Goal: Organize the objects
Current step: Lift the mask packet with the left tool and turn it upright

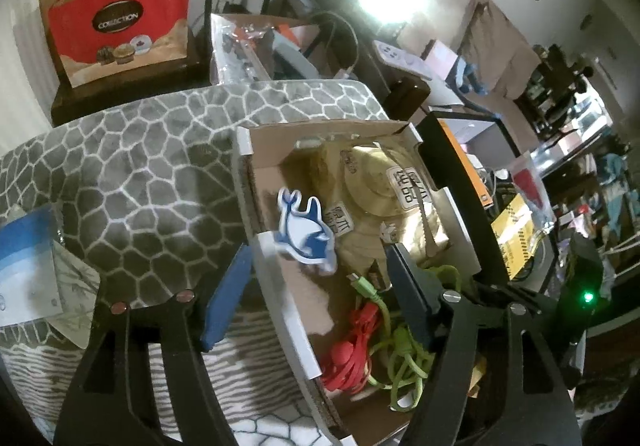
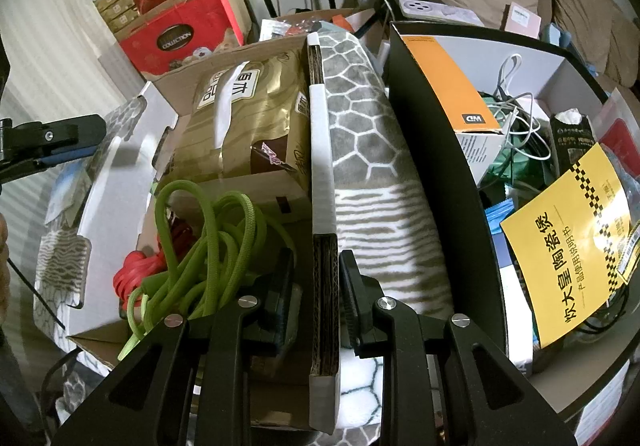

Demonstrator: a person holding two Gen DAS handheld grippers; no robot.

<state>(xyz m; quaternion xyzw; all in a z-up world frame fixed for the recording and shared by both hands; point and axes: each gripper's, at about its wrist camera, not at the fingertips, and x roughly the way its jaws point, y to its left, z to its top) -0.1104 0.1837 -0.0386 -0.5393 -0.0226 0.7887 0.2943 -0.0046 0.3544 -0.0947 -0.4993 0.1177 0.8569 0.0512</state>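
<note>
**One gripper pinches the box wall, the other is spread wide above it**

Nearest in the right wrist view, the right gripper [image 2: 316, 298] has its two black fingers pressed onto the near end of the side wall of the cardboard box [image 2: 322, 150]. One finger is inside the box and one is outside, so they pinch the wall between them. The wall stands upright and its top edge has white tape on it.

Just inside the box, near the pinched wall, lies a green cord [image 2: 200, 242] in a tangled pile. A red cord [image 2: 130, 278] lies touching it on the left. Farther back in the box is a gold packet [image 2: 248, 118] with big printed signs on it.

In the left wrist view, the left gripper [image 1: 316, 286] has its fingers spread wide apart. One blue finger hangs over the blanket outside the box and the other is over the cords inside. Nothing is pinched between them. A blue and white whale shape [image 1: 306, 232] is over the box's left wall, beside the gold packet. I cannot tell if it rests on the wall or is in the air.

The box sits on a grey blanket [image 1: 132, 174] with a stone pattern. To the right of the blanket stands a black bin [image 2: 436, 150] holding a yellow booklet [image 2: 568, 246], white wires and an orange box.

Far back on the left is a red gift box [image 1: 120, 22] on a dark table.
</note>
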